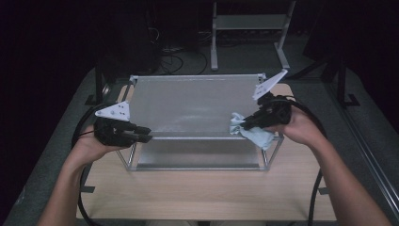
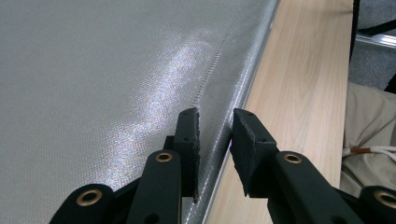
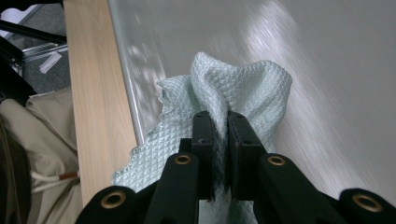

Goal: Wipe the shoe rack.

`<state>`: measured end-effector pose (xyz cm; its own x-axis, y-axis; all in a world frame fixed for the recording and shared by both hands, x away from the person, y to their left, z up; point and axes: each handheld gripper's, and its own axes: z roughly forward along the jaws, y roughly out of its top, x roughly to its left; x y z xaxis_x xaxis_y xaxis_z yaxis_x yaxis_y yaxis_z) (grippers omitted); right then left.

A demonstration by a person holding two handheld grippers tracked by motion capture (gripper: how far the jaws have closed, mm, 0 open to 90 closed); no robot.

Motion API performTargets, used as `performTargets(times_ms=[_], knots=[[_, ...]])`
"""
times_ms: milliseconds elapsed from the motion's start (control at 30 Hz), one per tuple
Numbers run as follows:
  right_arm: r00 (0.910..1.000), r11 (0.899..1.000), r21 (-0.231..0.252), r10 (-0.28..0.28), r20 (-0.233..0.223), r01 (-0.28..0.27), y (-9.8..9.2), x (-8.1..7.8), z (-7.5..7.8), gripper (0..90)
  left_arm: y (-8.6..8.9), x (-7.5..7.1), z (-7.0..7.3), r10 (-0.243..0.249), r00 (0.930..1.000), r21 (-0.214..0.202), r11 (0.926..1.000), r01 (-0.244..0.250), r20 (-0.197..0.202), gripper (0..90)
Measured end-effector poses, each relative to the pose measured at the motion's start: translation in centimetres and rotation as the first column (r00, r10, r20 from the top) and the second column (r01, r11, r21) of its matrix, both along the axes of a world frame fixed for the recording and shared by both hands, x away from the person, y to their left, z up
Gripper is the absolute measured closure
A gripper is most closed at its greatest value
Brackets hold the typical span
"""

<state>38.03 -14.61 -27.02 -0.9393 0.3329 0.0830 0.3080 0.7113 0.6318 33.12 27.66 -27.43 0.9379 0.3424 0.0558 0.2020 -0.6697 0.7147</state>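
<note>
Wiping cloth pressed to the panel of a metal frame, with my two hand-held grippers at its near corners.

My right hand-held gripper [image 3: 220,122] has its jaws together, clamped on a pale blue waffle-weave cloth [image 3: 243,86]; the cloth bunches up ahead of the jaws and lies on the grey woven panel [image 1: 188,106] at its near right corner, one flap hanging over the front rail. My left hand-held gripper [image 2: 215,122] straddles the panel's near left edge with its jaws partly apart: one pad [image 2: 189,135] rests against the panel's stitched edge, the other stands just off it. The frame [image 1: 197,165] stands on the wooden bench [image 1: 197,193]. The two grippers are well apart.
</note>
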Motion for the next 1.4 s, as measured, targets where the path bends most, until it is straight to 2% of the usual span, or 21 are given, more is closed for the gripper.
performTargets(times_ms=[67, 133, 233, 300, 333, 467, 500, 567, 667, 800, 900, 1000, 1067, 1200, 1400], knots=[[0.9992, 0.999, 0.0, 0.039, 0.007, -0.039, 1.8, 0.3, 0.0, 82.0, 0.0, 0.0, 0.0, 0.001, 1.0, 0.001, 1.0, -0.001, 0.002, 71.7], [0.9979, 0.998, -0.02, 0.064, 0.009, -0.064, 2.7, 0.4, 0.2, 82.1, 0.0, 0.0, 0.0, 0.002, 1.0, -0.003, 1.0, -0.002, -0.001, 71.7], [0.9981, 0.997, -0.034, 0.062, -0.003, -0.062, 1.7, 0.4, 0.4, 82.1, 0.0, -0.1, 0.0, 0.002, 1.0, 0.003, 1.0, -0.002, 0.004, 71.6], [0.9988, 0.998, -0.027, 0.047, -0.009, -0.048, 0.9, 0.1, 0.4, 82.1, 0.0, -0.1, 0.0, 0.001, 1.0, 0.0, 1.0, -0.001, 0.002, 71.7], [0.9989, 0.999, -0.024, 0.047, 0.002, -0.047, 0.9, -0.1, 0.3, 82.2, 0.0, 0.0, 0.0, 0.001, 1.0, 0.0, 1.0, -0.001, 0.0, 71.6], [0.9981, 0.998, -0.004, 0.062, 0.006, -0.062, 2.1, -0.3, 0.3, 82.1, -0.1, 0.1, 0.1, -0.001, 1.0, 0.004, 1.0, 0.001, -0.006, 71.3], [0.9963, 0.996, 0.007, 0.085, 0.017, -0.085, 3.4, -0.3, 0.2, 82.0, -0.2, 0.1, 0.1, 0.0, 1.0, 0.014, 0.9999, 0.0, -0.004, 71.3], [0.9945, 0.995, 0.004, 0.104, 0.018, -0.104, 4.1, -0.3, 0.2, 82.0, -0.2, 0.0, 0.1, 0.001, 1.0, 0.015, 0.9999, -0.001, -0.001, 71.2], [0.9957, 0.996, -0.018, 0.092, 0.011, -0.092, 3.4, -0.3, 0.4, 82.1, -0.3, -0.1, 0.1, 0.002, 1.0, 0.017, 0.9999, -0.002, 0.007, 71.1], [0.9968, 0.997, -0.003, 0.079, 0.015, -0.079, 3.1, -0.4, 0.3, 82.1, -0.3, 0.0, 0.0, 0.001, 1.0, 0.008, 1.0, -0.001, 0.003, 70.5], [0.9929, 0.992, 0.034, 0.118, 0.017, -0.118, 5.9, -0.4, 0.2, 82.1, -0.6, 0.1, 0.1, 0.004, 1.0, 0.019, 0.9998, -0.004, 0.005, 69.8], [0.9886, 0.989, 0.03, 0.147, 0.033, -0.148, 7.7, -0.3, 0.2, 82.1, -0.5, 0.1, 0.0, 0.001, 1.0, 0.016, 0.9999, -0.001, 0.005, 69.8], [0.9884, 0.988, 0.021, 0.15, 0.022, -0.151, 7.4, -0.2, 0.2, 82.2, -0.5, 0.1, 0.1, -0.002, 1.0, 0.021, 0.9998, 0.002, 0.007, 69.8], [0.9936, 0.994, 0.012, 0.112, 0.012, -0.112, 5.2, -0.2, 0.2, 82.3, -0.7, 0.2, 0.0, -0.005, 1.0, 0.018, 0.9998, 0.004, 0.007, 69.9], [0.9898, 0.99, 0.012, 0.139, 0.032, -0.139, 6.9, -0.2, 0.3, 82.3, -0.8, 0.2, 0.1, -0.001, 0.9999, 0.029, 0.9996, 0.001, 0.011, 69.7]])
